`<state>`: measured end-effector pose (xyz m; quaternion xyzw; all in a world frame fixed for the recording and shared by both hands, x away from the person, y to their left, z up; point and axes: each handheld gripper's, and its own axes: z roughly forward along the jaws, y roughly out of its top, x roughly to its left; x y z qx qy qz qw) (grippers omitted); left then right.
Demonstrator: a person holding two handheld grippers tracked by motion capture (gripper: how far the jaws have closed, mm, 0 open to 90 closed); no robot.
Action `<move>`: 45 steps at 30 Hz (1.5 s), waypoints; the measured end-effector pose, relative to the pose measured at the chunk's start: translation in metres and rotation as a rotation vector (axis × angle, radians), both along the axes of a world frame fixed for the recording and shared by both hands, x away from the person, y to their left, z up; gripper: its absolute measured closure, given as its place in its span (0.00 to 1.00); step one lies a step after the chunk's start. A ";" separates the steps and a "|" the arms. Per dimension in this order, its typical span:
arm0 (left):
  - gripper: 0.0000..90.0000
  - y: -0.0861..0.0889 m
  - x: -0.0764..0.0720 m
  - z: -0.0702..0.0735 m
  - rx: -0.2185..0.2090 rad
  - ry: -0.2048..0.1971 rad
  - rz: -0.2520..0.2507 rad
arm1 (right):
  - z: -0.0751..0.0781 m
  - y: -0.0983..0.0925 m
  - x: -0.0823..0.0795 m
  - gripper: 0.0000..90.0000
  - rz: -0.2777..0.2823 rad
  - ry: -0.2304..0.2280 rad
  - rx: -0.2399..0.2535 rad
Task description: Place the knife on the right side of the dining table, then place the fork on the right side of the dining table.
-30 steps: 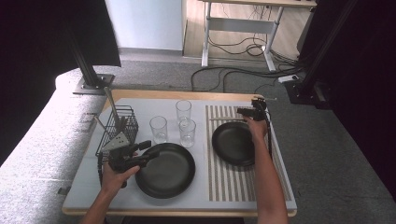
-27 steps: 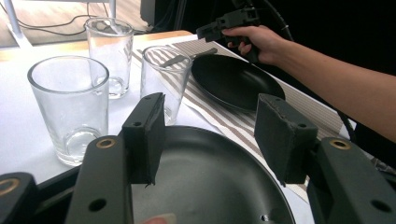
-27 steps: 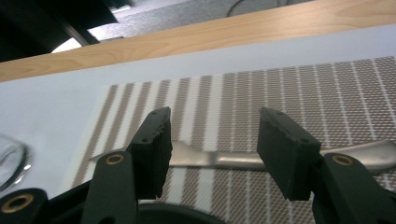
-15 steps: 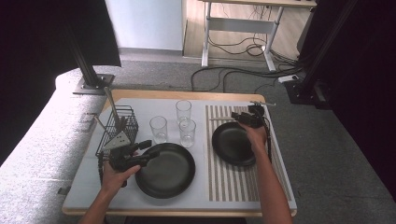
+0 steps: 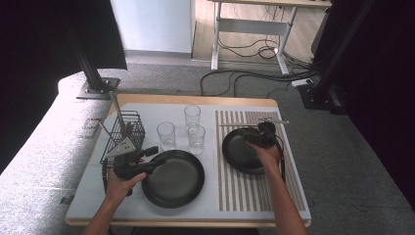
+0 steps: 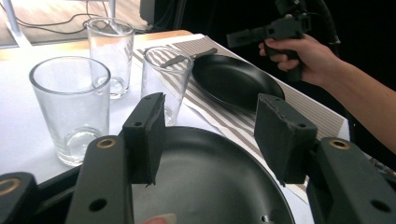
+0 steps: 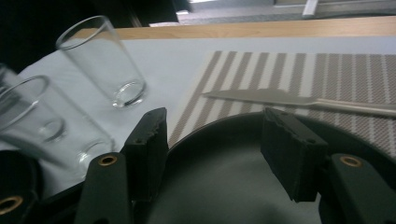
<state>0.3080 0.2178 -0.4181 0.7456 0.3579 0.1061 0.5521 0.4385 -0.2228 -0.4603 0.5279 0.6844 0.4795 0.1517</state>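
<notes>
right gripper [image 5: 250, 135] now over smaller plate [image 5: 242, 155], fingers wide, empty; knife [image 5: 254, 123] beyond

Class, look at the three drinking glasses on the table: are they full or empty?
Empty. The three glasses stand upright and clear; the table shows through them.

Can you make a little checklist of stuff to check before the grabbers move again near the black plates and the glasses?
1. left gripper jaws open, nothing between: ok.
2. right gripper jaws open, just been opening, nothing between: ok.
3. Three glasses upright: ok.
4. Knife lies on the striped mat beyond the small plate, apart from it: ok.
5. Big plate flat on the table: ok.
6. Whether the left gripper touches the big plate: cannot tell.
</notes>
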 end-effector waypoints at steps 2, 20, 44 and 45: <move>0.49 0.001 0.000 0.000 0.000 0.000 0.002 | -0.003 0.003 -0.010 0.46 0.012 -0.008 0.001; 0.47 0.013 -0.007 0.004 0.022 -0.026 0.042 | -0.007 0.014 -0.055 0.46 0.079 -0.068 0.019; 0.49 0.061 -0.010 0.013 0.029 -0.045 0.177 | -0.013 0.024 -0.073 0.46 0.128 -0.095 0.013; 0.50 0.061 -0.010 0.013 0.029 -0.045 0.177 | -0.013 0.024 -0.073 0.46 0.128 -0.095 0.013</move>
